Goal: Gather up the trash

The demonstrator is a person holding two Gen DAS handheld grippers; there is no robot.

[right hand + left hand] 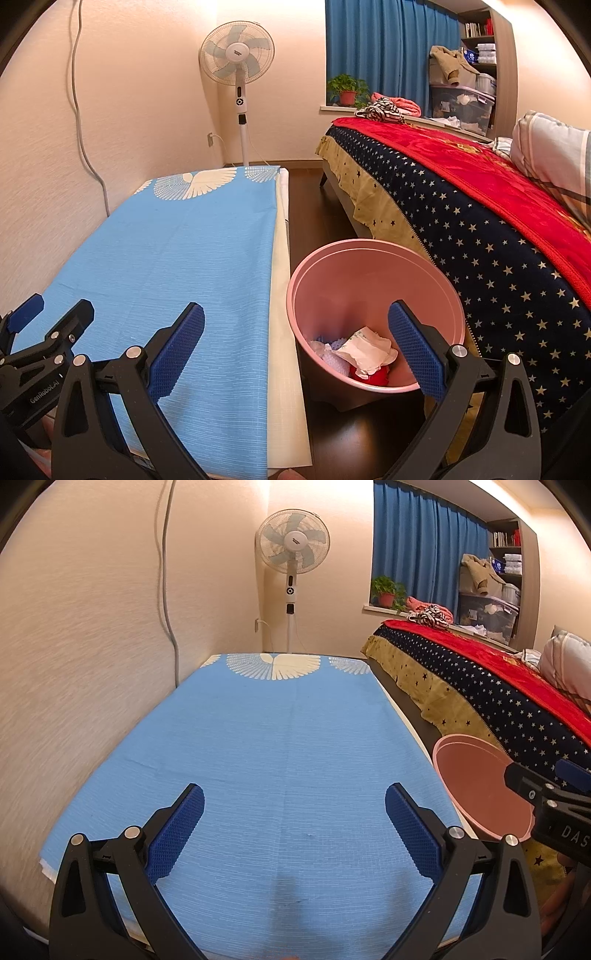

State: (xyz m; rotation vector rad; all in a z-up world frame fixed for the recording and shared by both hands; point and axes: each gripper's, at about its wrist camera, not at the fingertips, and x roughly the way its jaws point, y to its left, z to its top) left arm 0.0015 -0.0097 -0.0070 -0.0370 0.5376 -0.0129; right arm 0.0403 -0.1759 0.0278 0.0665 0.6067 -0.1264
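A pink bin (373, 266) stands on the dark floor between the table and the bed. Crumpled white paper trash (364, 352) and a red item (373, 376) lie at its bottom. My right gripper (295, 325) hangs open over the table's right edge and the bin's near rim, with nothing between its fingers. My left gripper (293, 806) is open above the blue tablecloth (280, 746), also holding nothing. The pink bin (476, 786) shows at the right of the left wrist view, partly hidden by the right gripper's body (554, 808). The left gripper's body (40, 343) appears at the left edge of the right wrist view.
The blue cloth (177, 258) covers a long table against the left wall. A bed with a starred cover and red blanket (480, 206) runs along the right. A standing fan (238, 62) and a potted plant (347, 90) stand at the back. Dark floor (314, 206) shows between table and bed.
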